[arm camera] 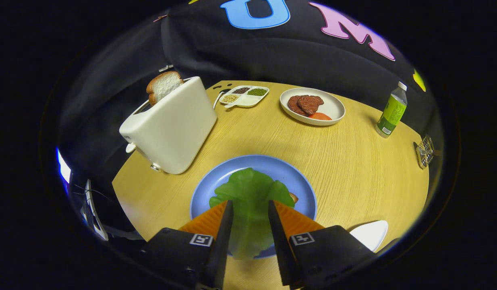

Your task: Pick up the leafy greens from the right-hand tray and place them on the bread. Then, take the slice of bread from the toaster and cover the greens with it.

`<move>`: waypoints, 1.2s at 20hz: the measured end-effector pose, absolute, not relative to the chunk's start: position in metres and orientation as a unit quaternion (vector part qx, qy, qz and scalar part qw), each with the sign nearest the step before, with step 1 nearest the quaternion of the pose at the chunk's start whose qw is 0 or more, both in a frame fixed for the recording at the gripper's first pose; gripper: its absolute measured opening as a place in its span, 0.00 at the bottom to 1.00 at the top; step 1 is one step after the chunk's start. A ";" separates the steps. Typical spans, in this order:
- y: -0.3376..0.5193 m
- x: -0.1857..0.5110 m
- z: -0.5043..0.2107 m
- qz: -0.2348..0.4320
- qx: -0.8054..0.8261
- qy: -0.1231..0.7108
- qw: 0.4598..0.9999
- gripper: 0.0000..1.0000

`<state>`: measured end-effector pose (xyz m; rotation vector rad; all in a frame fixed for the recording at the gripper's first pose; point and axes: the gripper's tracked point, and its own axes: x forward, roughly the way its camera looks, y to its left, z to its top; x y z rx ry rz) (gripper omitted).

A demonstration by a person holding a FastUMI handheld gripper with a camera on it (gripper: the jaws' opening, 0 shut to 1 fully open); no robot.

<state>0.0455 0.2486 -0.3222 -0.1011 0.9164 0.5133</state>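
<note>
Round wooden table [353, 169], landmark is the blue plate [297, 177] near its front edge. Leafy greens [248, 193] lie spread on the blue plate, covering most of the bread; a small brown corner of that bread [294, 197] peeks out at the right side of the leaf. The leaf's near end hangs over the plate's front rim.

Gripper [250, 209] sits low over the near part of the blue plate, its fingers parted by a moderate gap, the leaf showing between them. Fingers straddle the leaf's near half; cannot tell if they touch it or hover just above. Nothing visibly pinched.

White toaster [172, 129] stands left of and beyond the blue plate, close to the table's left edge, with a slice of bread [163, 85] sticking up tilted from its slot. Bare wood lies between toaster and plate, narrow strip.

Beyond the blue plate: a divided dish of beans [244, 96] and, to its right, a white plate [333, 106] with meat pieces [305, 104]; wide open tabletop between these and the blue plate. Far right of the plate, a green-labelled bottle [391, 110] stands upright near the table edge, a small clear rack-like thing [425, 151] further along that edge. A white tray [371, 233] shows partly, right of the blue plate at the near edge.
</note>
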 end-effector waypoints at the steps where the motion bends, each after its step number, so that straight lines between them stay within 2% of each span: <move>1: 0.249 0.046 -0.321 0.247 -0.048 0.435 0.865 0.67; 3: 0.248 0.048 -0.317 0.246 -0.052 0.428 0.868 0.84; 4: 0.247 0.049 -0.315 0.245 -0.052 0.425 0.870 0.84; 7: 0.247 0.056 -0.300 0.237 -0.045 0.412 0.879 1.00; 17: 0.296 0.096 -0.183 0.257 -0.041 0.290 0.921 0.98; 24: 0.371 0.125 -0.141 0.284 -0.027 0.254 0.924 0.99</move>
